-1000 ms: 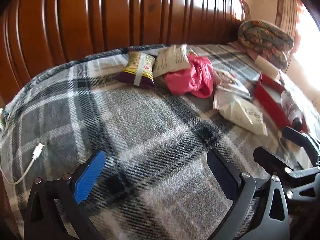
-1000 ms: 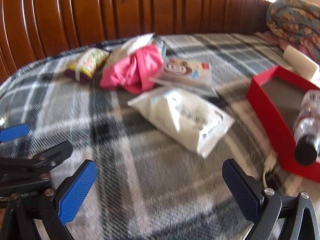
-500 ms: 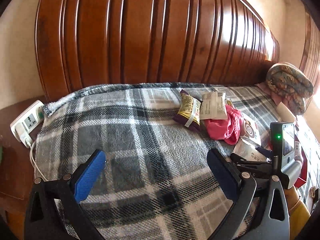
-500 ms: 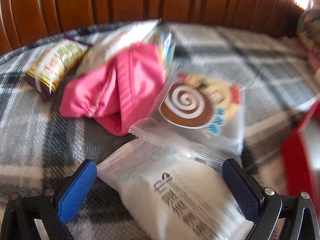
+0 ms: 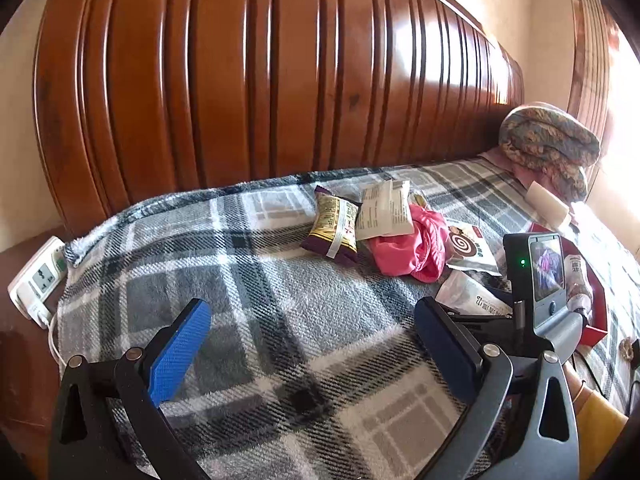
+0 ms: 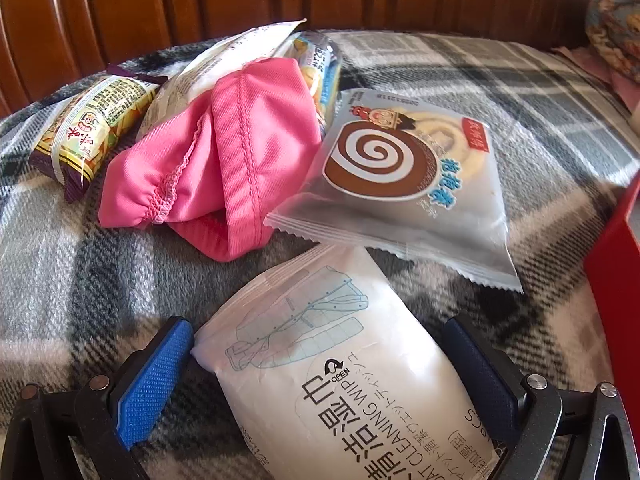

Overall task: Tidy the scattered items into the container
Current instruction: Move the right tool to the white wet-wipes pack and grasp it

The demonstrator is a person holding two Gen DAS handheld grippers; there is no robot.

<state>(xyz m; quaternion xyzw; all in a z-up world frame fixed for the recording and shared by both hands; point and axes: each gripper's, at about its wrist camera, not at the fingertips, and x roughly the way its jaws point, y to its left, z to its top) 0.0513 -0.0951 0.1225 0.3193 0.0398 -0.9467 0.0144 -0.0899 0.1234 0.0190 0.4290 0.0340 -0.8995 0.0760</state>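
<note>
Right hand-held gripper (image 6: pixel 316 376): jaws wide, straddling the wipes pack (image 6: pixel 344 372) on the plaid blanket (image 6: pixel 60 248); left pad touches the pack's edge, right pad just beside it, not clamped. Beyond the pack: swirl-cake packet (image 6: pixel 404 184) overlapping its far end, pink cloth (image 6: pixel 208 160), purple snack bag (image 6: pixel 84 128), white packet (image 6: pixel 224 60) under the cloth. Red box (image 6: pixel 616 240) at right edge.

Left hand-held gripper (image 5: pixel 316 360): open, empty, above bare blanket, well apart from the pile. Power strip (image 5: pixel 36 280) at left.
</note>
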